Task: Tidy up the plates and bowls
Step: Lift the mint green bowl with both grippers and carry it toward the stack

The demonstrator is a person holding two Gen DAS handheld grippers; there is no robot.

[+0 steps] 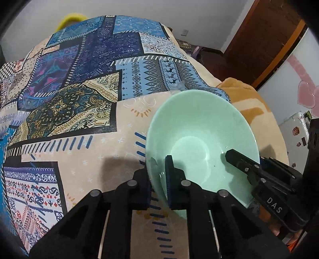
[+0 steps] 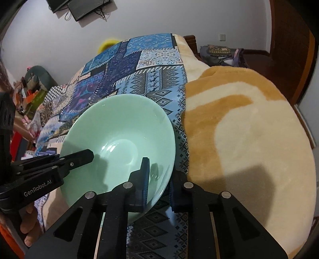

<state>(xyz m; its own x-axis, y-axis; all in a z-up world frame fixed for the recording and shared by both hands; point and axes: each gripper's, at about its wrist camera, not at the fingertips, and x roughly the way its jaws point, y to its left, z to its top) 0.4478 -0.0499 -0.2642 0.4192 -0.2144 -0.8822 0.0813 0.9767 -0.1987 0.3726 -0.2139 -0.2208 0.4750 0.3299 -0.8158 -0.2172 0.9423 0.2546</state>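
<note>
Pale green bowl (image 1: 201, 143) on patchwork-print cloth (image 1: 83, 83) over a bed, near the cloth's edge beside a tan-and-cream fleece blanket (image 2: 249, 139); bowl tipped, far rim raised, inside empty and glossy; left gripper (image 1: 158, 185) clamped on the bowl's near-left rim, one finger (image 1: 171, 175) inside the bowl, the other outside against the wall, blue pads pressed on the ceramic; right gripper (image 2: 157, 183) clamped on the bowl's opposite rim, one finger (image 2: 143, 175) inside, the other outside over the cloth, rim pinched between; in the left wrist view, right gripper (image 1: 257, 171) entering from the right, tip resting on the inner wall, "DAS" lettering on its body; in the right wrist view, left gripper (image 2: 57, 162) entering from the left, tip down toward the bowl's floor, "GenRobot.AI" lettering on its body, bare fingers of a hand (image 2: 30, 225) under it; yellow rounded object (image 1: 69, 20) past the far end of the cloth, too blurred to name; dark wooden door (image 1: 265, 39) at right; dark screens (image 2: 79, 8) on the white wall; clutter of bags (image 2: 31, 93) at far left, details unclear
</note>
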